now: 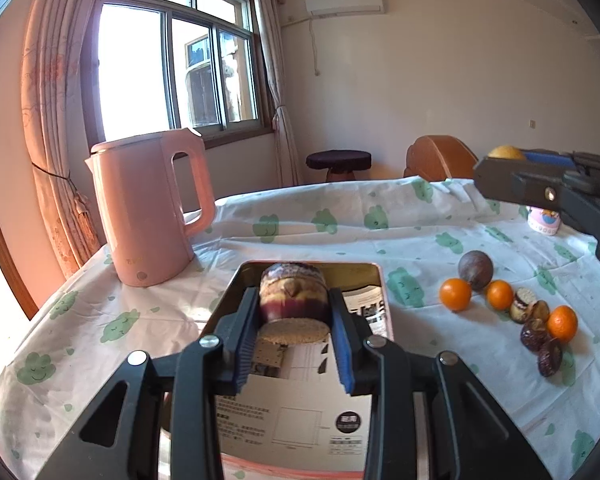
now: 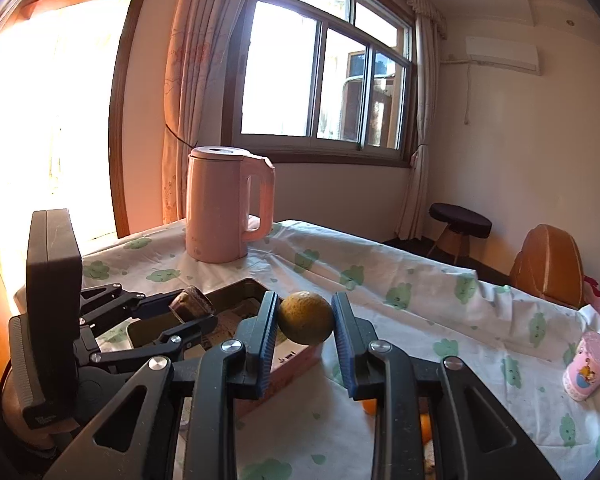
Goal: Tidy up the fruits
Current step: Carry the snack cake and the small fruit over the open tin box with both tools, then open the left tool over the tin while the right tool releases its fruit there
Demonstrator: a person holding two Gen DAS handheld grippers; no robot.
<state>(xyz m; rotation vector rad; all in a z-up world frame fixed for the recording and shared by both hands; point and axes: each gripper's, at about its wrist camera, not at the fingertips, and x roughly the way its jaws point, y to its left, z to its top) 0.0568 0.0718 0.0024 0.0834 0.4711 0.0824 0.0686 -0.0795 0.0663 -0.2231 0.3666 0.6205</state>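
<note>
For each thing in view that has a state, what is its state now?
Left claw: shut on purple fruit.
Right claw: shut on yellow-green fruit.
Tin box: open, no lid on.
Pink kettle: upright, lid closed.
Window: closed, as far as visible.

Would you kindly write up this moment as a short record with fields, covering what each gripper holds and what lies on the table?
left gripper: shut on a dark purple fruit, above the open tin
right gripper: shut on a yellow-green round fruit, near the tin's edge
tin: rectangular, holds printed paper and a round biscuit
loose on cloth: three small oranges, one dark round fruit, some dark wrinkled pieces
kettle: pink, upright, beyond the tin
pink cup: upright on the cloth
</note>
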